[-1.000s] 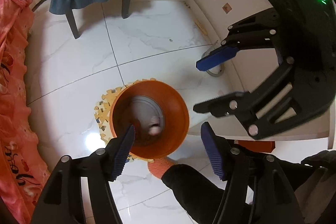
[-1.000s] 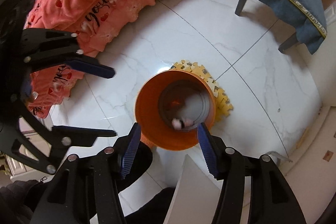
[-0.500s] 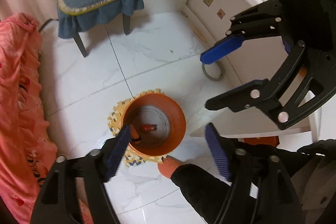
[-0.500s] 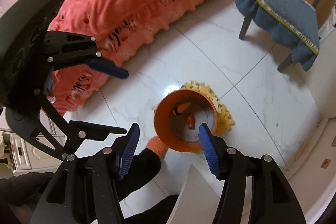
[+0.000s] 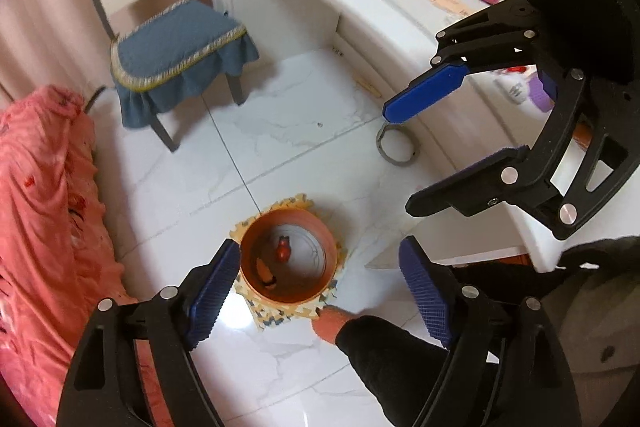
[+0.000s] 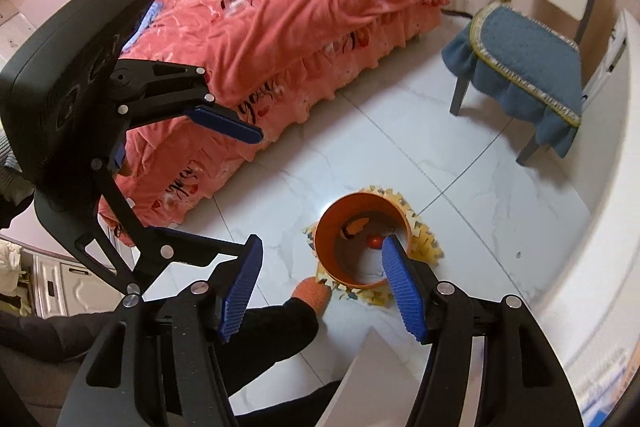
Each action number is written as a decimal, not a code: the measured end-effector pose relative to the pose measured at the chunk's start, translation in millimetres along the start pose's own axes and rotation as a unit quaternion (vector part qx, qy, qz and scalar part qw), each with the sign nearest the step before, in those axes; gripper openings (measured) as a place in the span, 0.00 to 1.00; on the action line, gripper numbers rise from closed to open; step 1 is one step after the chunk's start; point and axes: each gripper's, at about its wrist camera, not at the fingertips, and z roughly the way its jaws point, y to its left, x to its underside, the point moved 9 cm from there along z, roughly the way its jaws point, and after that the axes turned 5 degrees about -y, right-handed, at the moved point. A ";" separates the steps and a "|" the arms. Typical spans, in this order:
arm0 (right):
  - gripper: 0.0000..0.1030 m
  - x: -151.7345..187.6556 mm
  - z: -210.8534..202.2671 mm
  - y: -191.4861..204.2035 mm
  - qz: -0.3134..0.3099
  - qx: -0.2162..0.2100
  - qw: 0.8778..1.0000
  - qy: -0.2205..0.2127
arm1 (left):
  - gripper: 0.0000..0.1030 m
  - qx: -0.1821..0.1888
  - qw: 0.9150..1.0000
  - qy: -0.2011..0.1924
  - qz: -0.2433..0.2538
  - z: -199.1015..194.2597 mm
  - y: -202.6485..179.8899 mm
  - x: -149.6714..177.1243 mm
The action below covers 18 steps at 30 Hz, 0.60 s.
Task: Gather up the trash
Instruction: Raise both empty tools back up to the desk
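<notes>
Orange bin (image 5: 289, 259) upright on floor, mouth up, scraps (image 5: 282, 247) inside.

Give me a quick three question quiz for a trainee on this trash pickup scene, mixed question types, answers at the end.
1. True or false: the orange bin stands on a puzzle-edged foam mat.
2. What covers the seat of the chair? A) blue cushion cover B) red towel C) nothing
3. Fill in: neither the left tongs nor the right tongs hold ____.

Key: 1 true. 2 A. 3 anything; both sets are opening with nothing between the pads.
</notes>
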 end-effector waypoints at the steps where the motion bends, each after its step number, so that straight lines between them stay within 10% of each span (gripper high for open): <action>1: 0.61 1.7 -11.2 1.5 -0.001 0.003 1.000 -0.008 | 0.79 -0.001 1.000 -0.003 0.002 -3.8 -1.9 -2.5; 18: 0.69 60.7 -174.6 -27.7 0.049 0.076 0.987 -0.135 | 0.79 0.011 0.992 -0.085 0.088 -44.0 -113.5 -84.5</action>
